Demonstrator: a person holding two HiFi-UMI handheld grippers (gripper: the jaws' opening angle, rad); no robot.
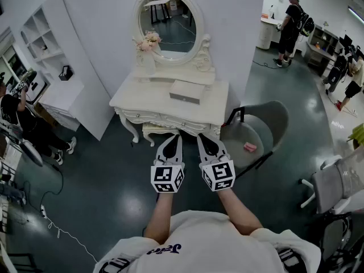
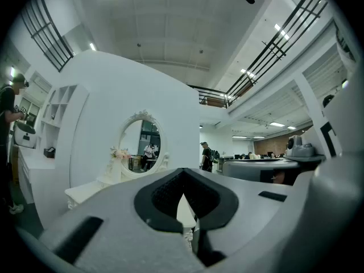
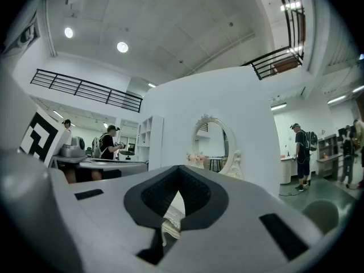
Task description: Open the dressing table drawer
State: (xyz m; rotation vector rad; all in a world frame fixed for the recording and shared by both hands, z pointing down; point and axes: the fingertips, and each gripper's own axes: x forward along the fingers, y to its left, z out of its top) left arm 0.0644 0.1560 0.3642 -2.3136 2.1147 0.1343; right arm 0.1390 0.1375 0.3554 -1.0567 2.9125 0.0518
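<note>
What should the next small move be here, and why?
Probably reach the right gripper forward and down toward the drawer, opening its jaws. Both it and the left gripper are shut, empty and held short of the dressing table, whose drawer looks closed.

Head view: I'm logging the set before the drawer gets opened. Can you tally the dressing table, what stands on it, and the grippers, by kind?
Dressing table: 1
Oval mirror: 1
Flower bunch: 1
Small box: 1
Grippers: 2 (left gripper, right gripper)
Total: 6
</note>
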